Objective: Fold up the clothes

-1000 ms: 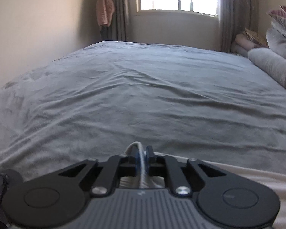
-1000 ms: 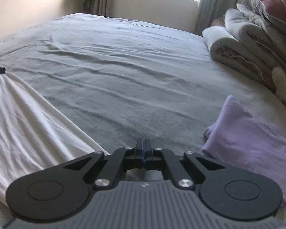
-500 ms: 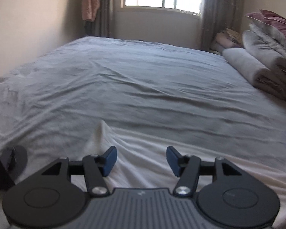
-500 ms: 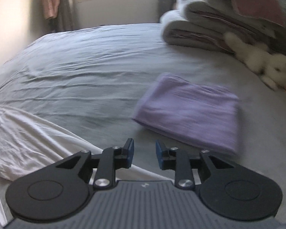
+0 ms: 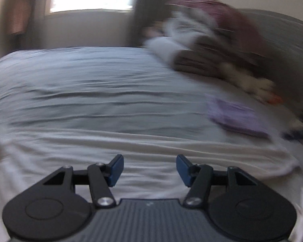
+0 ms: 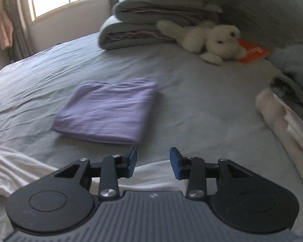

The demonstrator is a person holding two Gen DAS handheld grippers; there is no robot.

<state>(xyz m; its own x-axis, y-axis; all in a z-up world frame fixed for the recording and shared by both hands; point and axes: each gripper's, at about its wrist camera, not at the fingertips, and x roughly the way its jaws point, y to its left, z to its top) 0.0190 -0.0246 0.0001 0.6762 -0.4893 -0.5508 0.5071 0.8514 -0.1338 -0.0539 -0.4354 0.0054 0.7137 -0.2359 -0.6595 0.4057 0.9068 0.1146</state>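
Both the left gripper (image 5: 149, 168) and right gripper (image 6: 152, 162) hang spread and empty. The crumpled white cotton garment (image 5: 151, 151) runs nine-to-three just under the left one, which looks nearer.

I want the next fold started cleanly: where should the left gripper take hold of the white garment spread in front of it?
Probably at the far edge of the white garment, where it ends against the grey bedsheet. That hem lies flat and exposed, so the open left gripper could come in low from the near side and pinch it. Blur hides any finer folds.
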